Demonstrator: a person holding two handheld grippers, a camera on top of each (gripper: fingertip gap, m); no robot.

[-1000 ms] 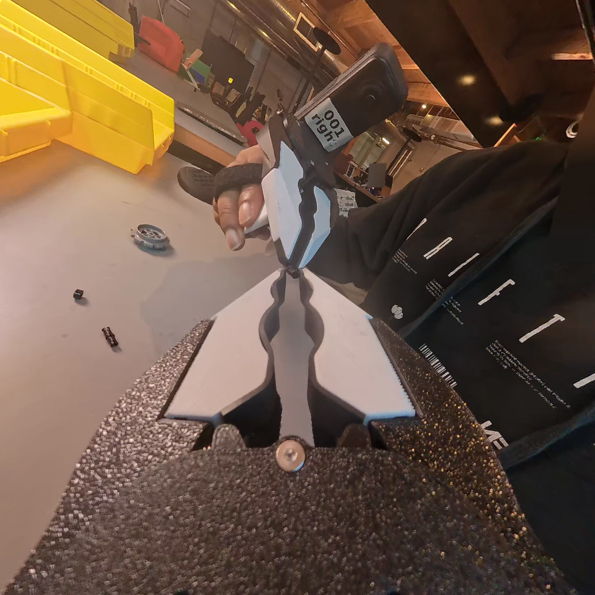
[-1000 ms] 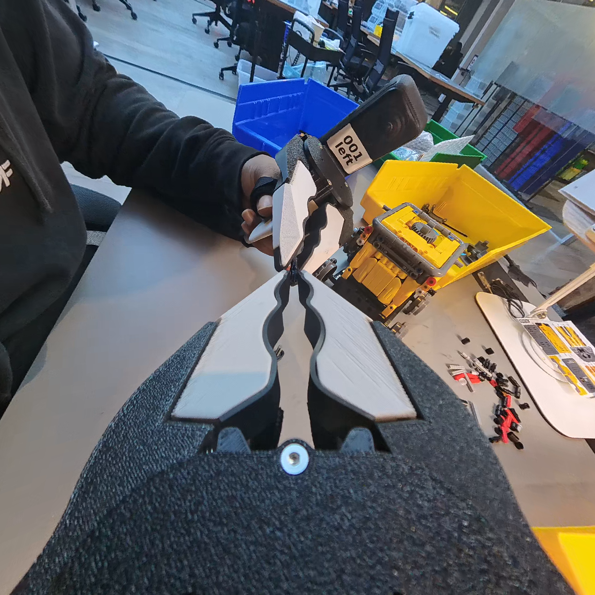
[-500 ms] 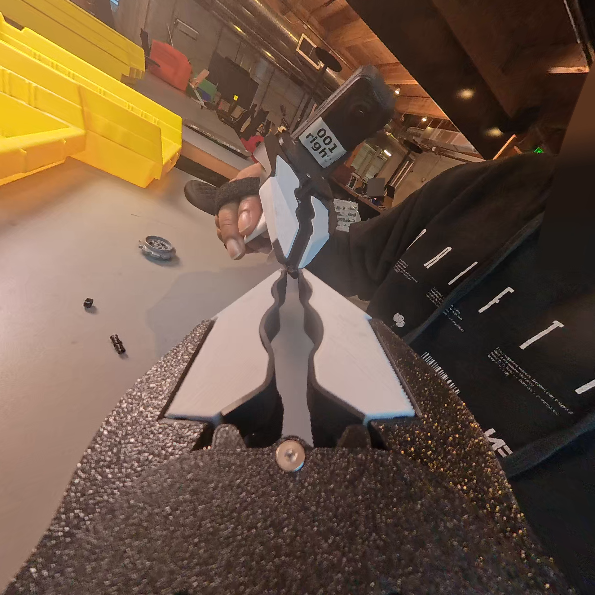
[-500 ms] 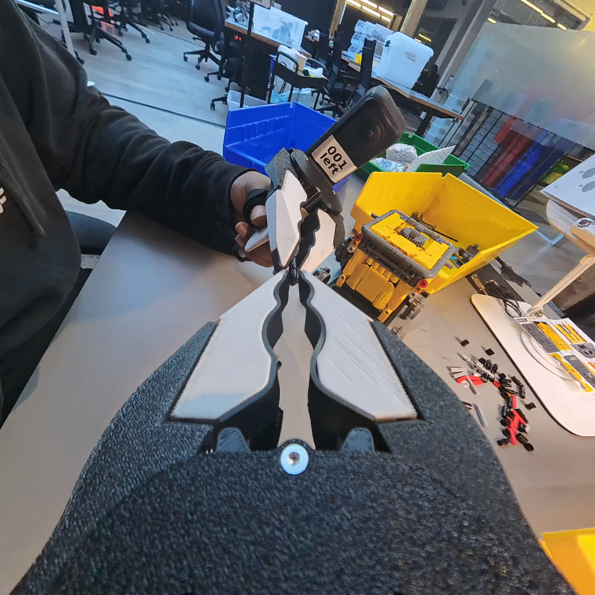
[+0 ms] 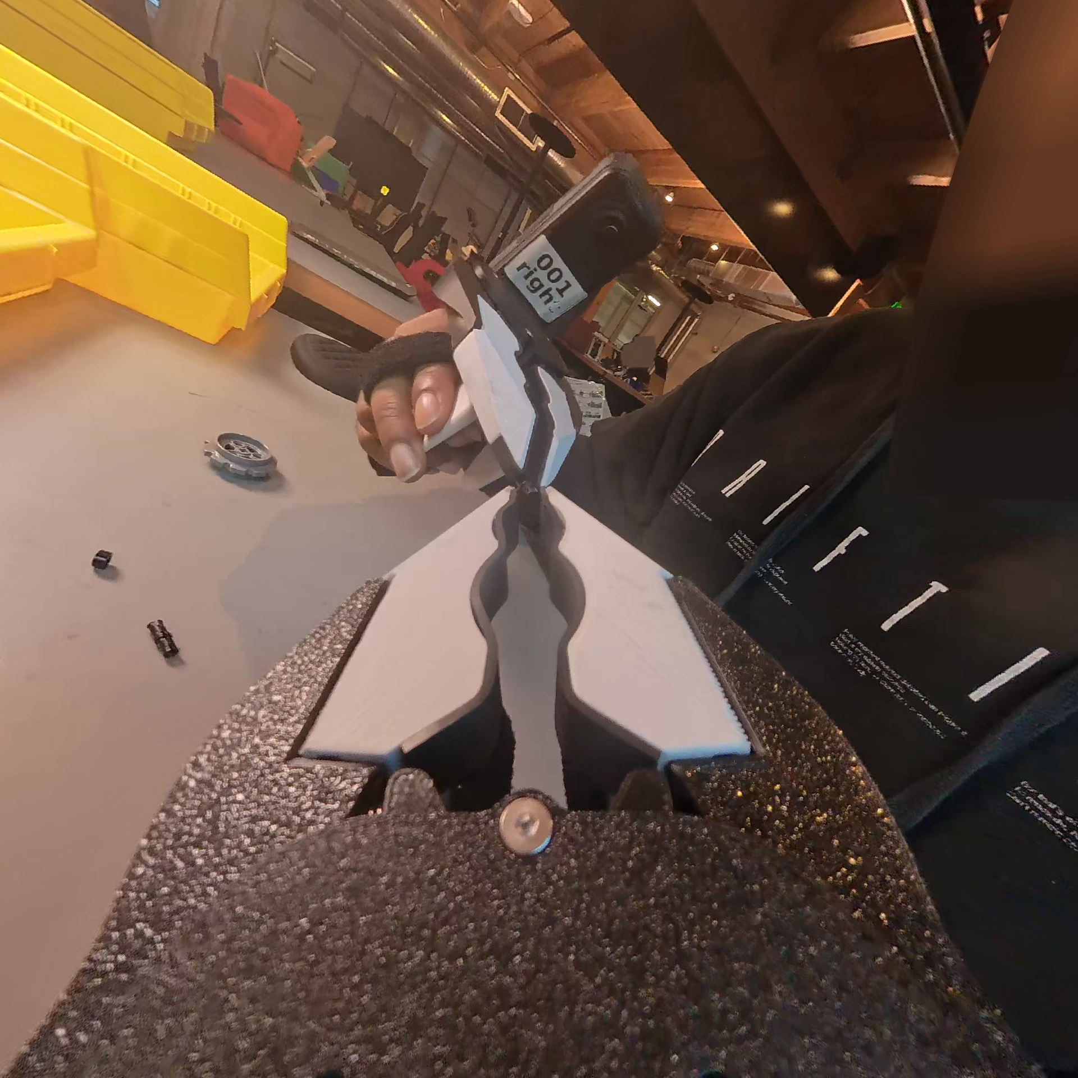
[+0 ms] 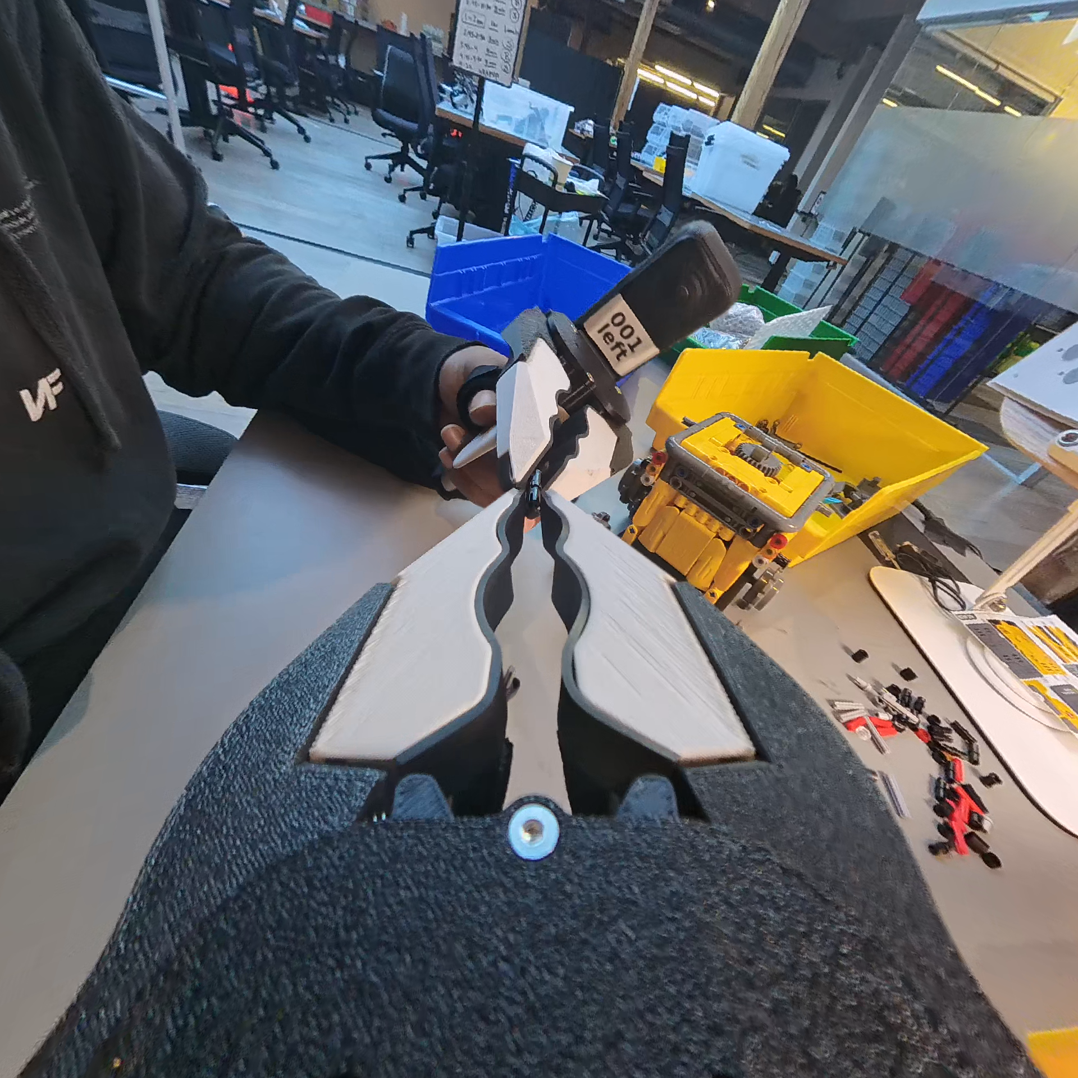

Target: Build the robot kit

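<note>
Right now your left gripper (image 5: pixel 528 513) and right gripper (image 6: pixel 532 503) meet tip-to-tip, jaws closed on one small black plastic pin (image 6: pixel 532 496) lying lengthwise between them

yellow bin (image 6: pixel 875 408), blue bin (image 6: pixel 496 280), grey table (image 5: pixel 116 496), black sleeve (image 6: pixel 262 326)

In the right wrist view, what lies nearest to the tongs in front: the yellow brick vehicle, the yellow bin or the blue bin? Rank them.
Measured from the right tongs, shut on a small black pin:
1. Yellow brick vehicle, just to the right on the table.
2. Yellow bin, behind the vehicle, farther right.
3. Blue bin, farthest, beyond the table edge.
</note>
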